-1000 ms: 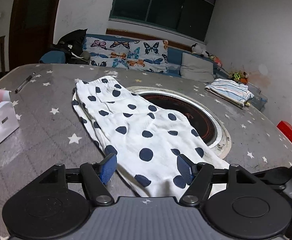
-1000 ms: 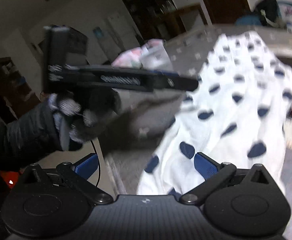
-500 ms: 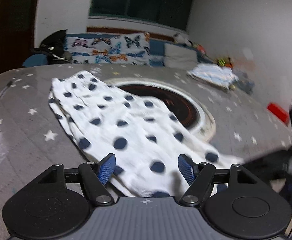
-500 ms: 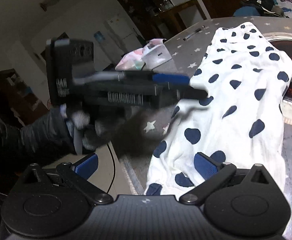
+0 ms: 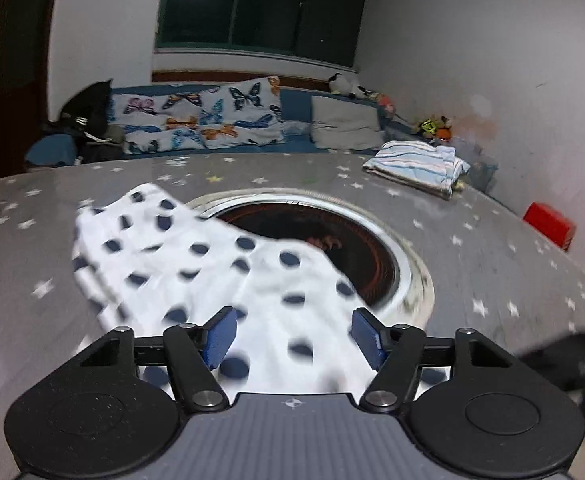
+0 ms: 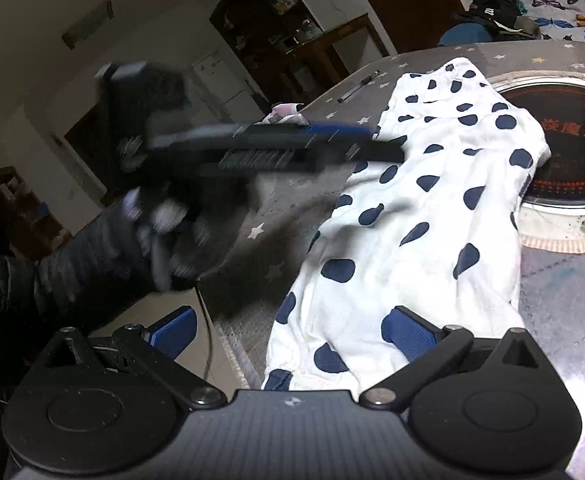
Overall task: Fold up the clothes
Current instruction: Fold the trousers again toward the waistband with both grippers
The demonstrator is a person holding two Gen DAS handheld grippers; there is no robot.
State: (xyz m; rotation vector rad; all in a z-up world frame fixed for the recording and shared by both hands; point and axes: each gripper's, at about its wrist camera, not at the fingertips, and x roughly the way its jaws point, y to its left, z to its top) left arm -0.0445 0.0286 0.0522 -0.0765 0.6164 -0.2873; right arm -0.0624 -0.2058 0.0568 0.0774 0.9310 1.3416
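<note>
A white garment with navy polka dots (image 5: 212, 264) (image 6: 432, 208) lies across the grey star-patterned table (image 5: 492, 256), one side hanging over the round cooktop (image 5: 332, 240). My left gripper (image 5: 294, 334) is open just above the garment's near end, blue pads spread wide. My right gripper (image 6: 288, 330) is open too, hovering over the garment's hem at the table edge. In the right wrist view the left gripper (image 6: 380, 144) shows from the side, blurred, held by a gloved hand (image 6: 164, 224) in a dark sleeve.
A folded striped garment (image 5: 416, 164) sits at the table's far right, with a red box (image 5: 548, 224) near the right edge. A pen (image 6: 358, 86) lies at the far end. A sofa with butterfly cushions (image 5: 200, 120) stands behind the table.
My left gripper has swung right and forward over the garment; the white box on the left has dropped out of its view. The right gripper has steadied near the hem. Both stay open.
</note>
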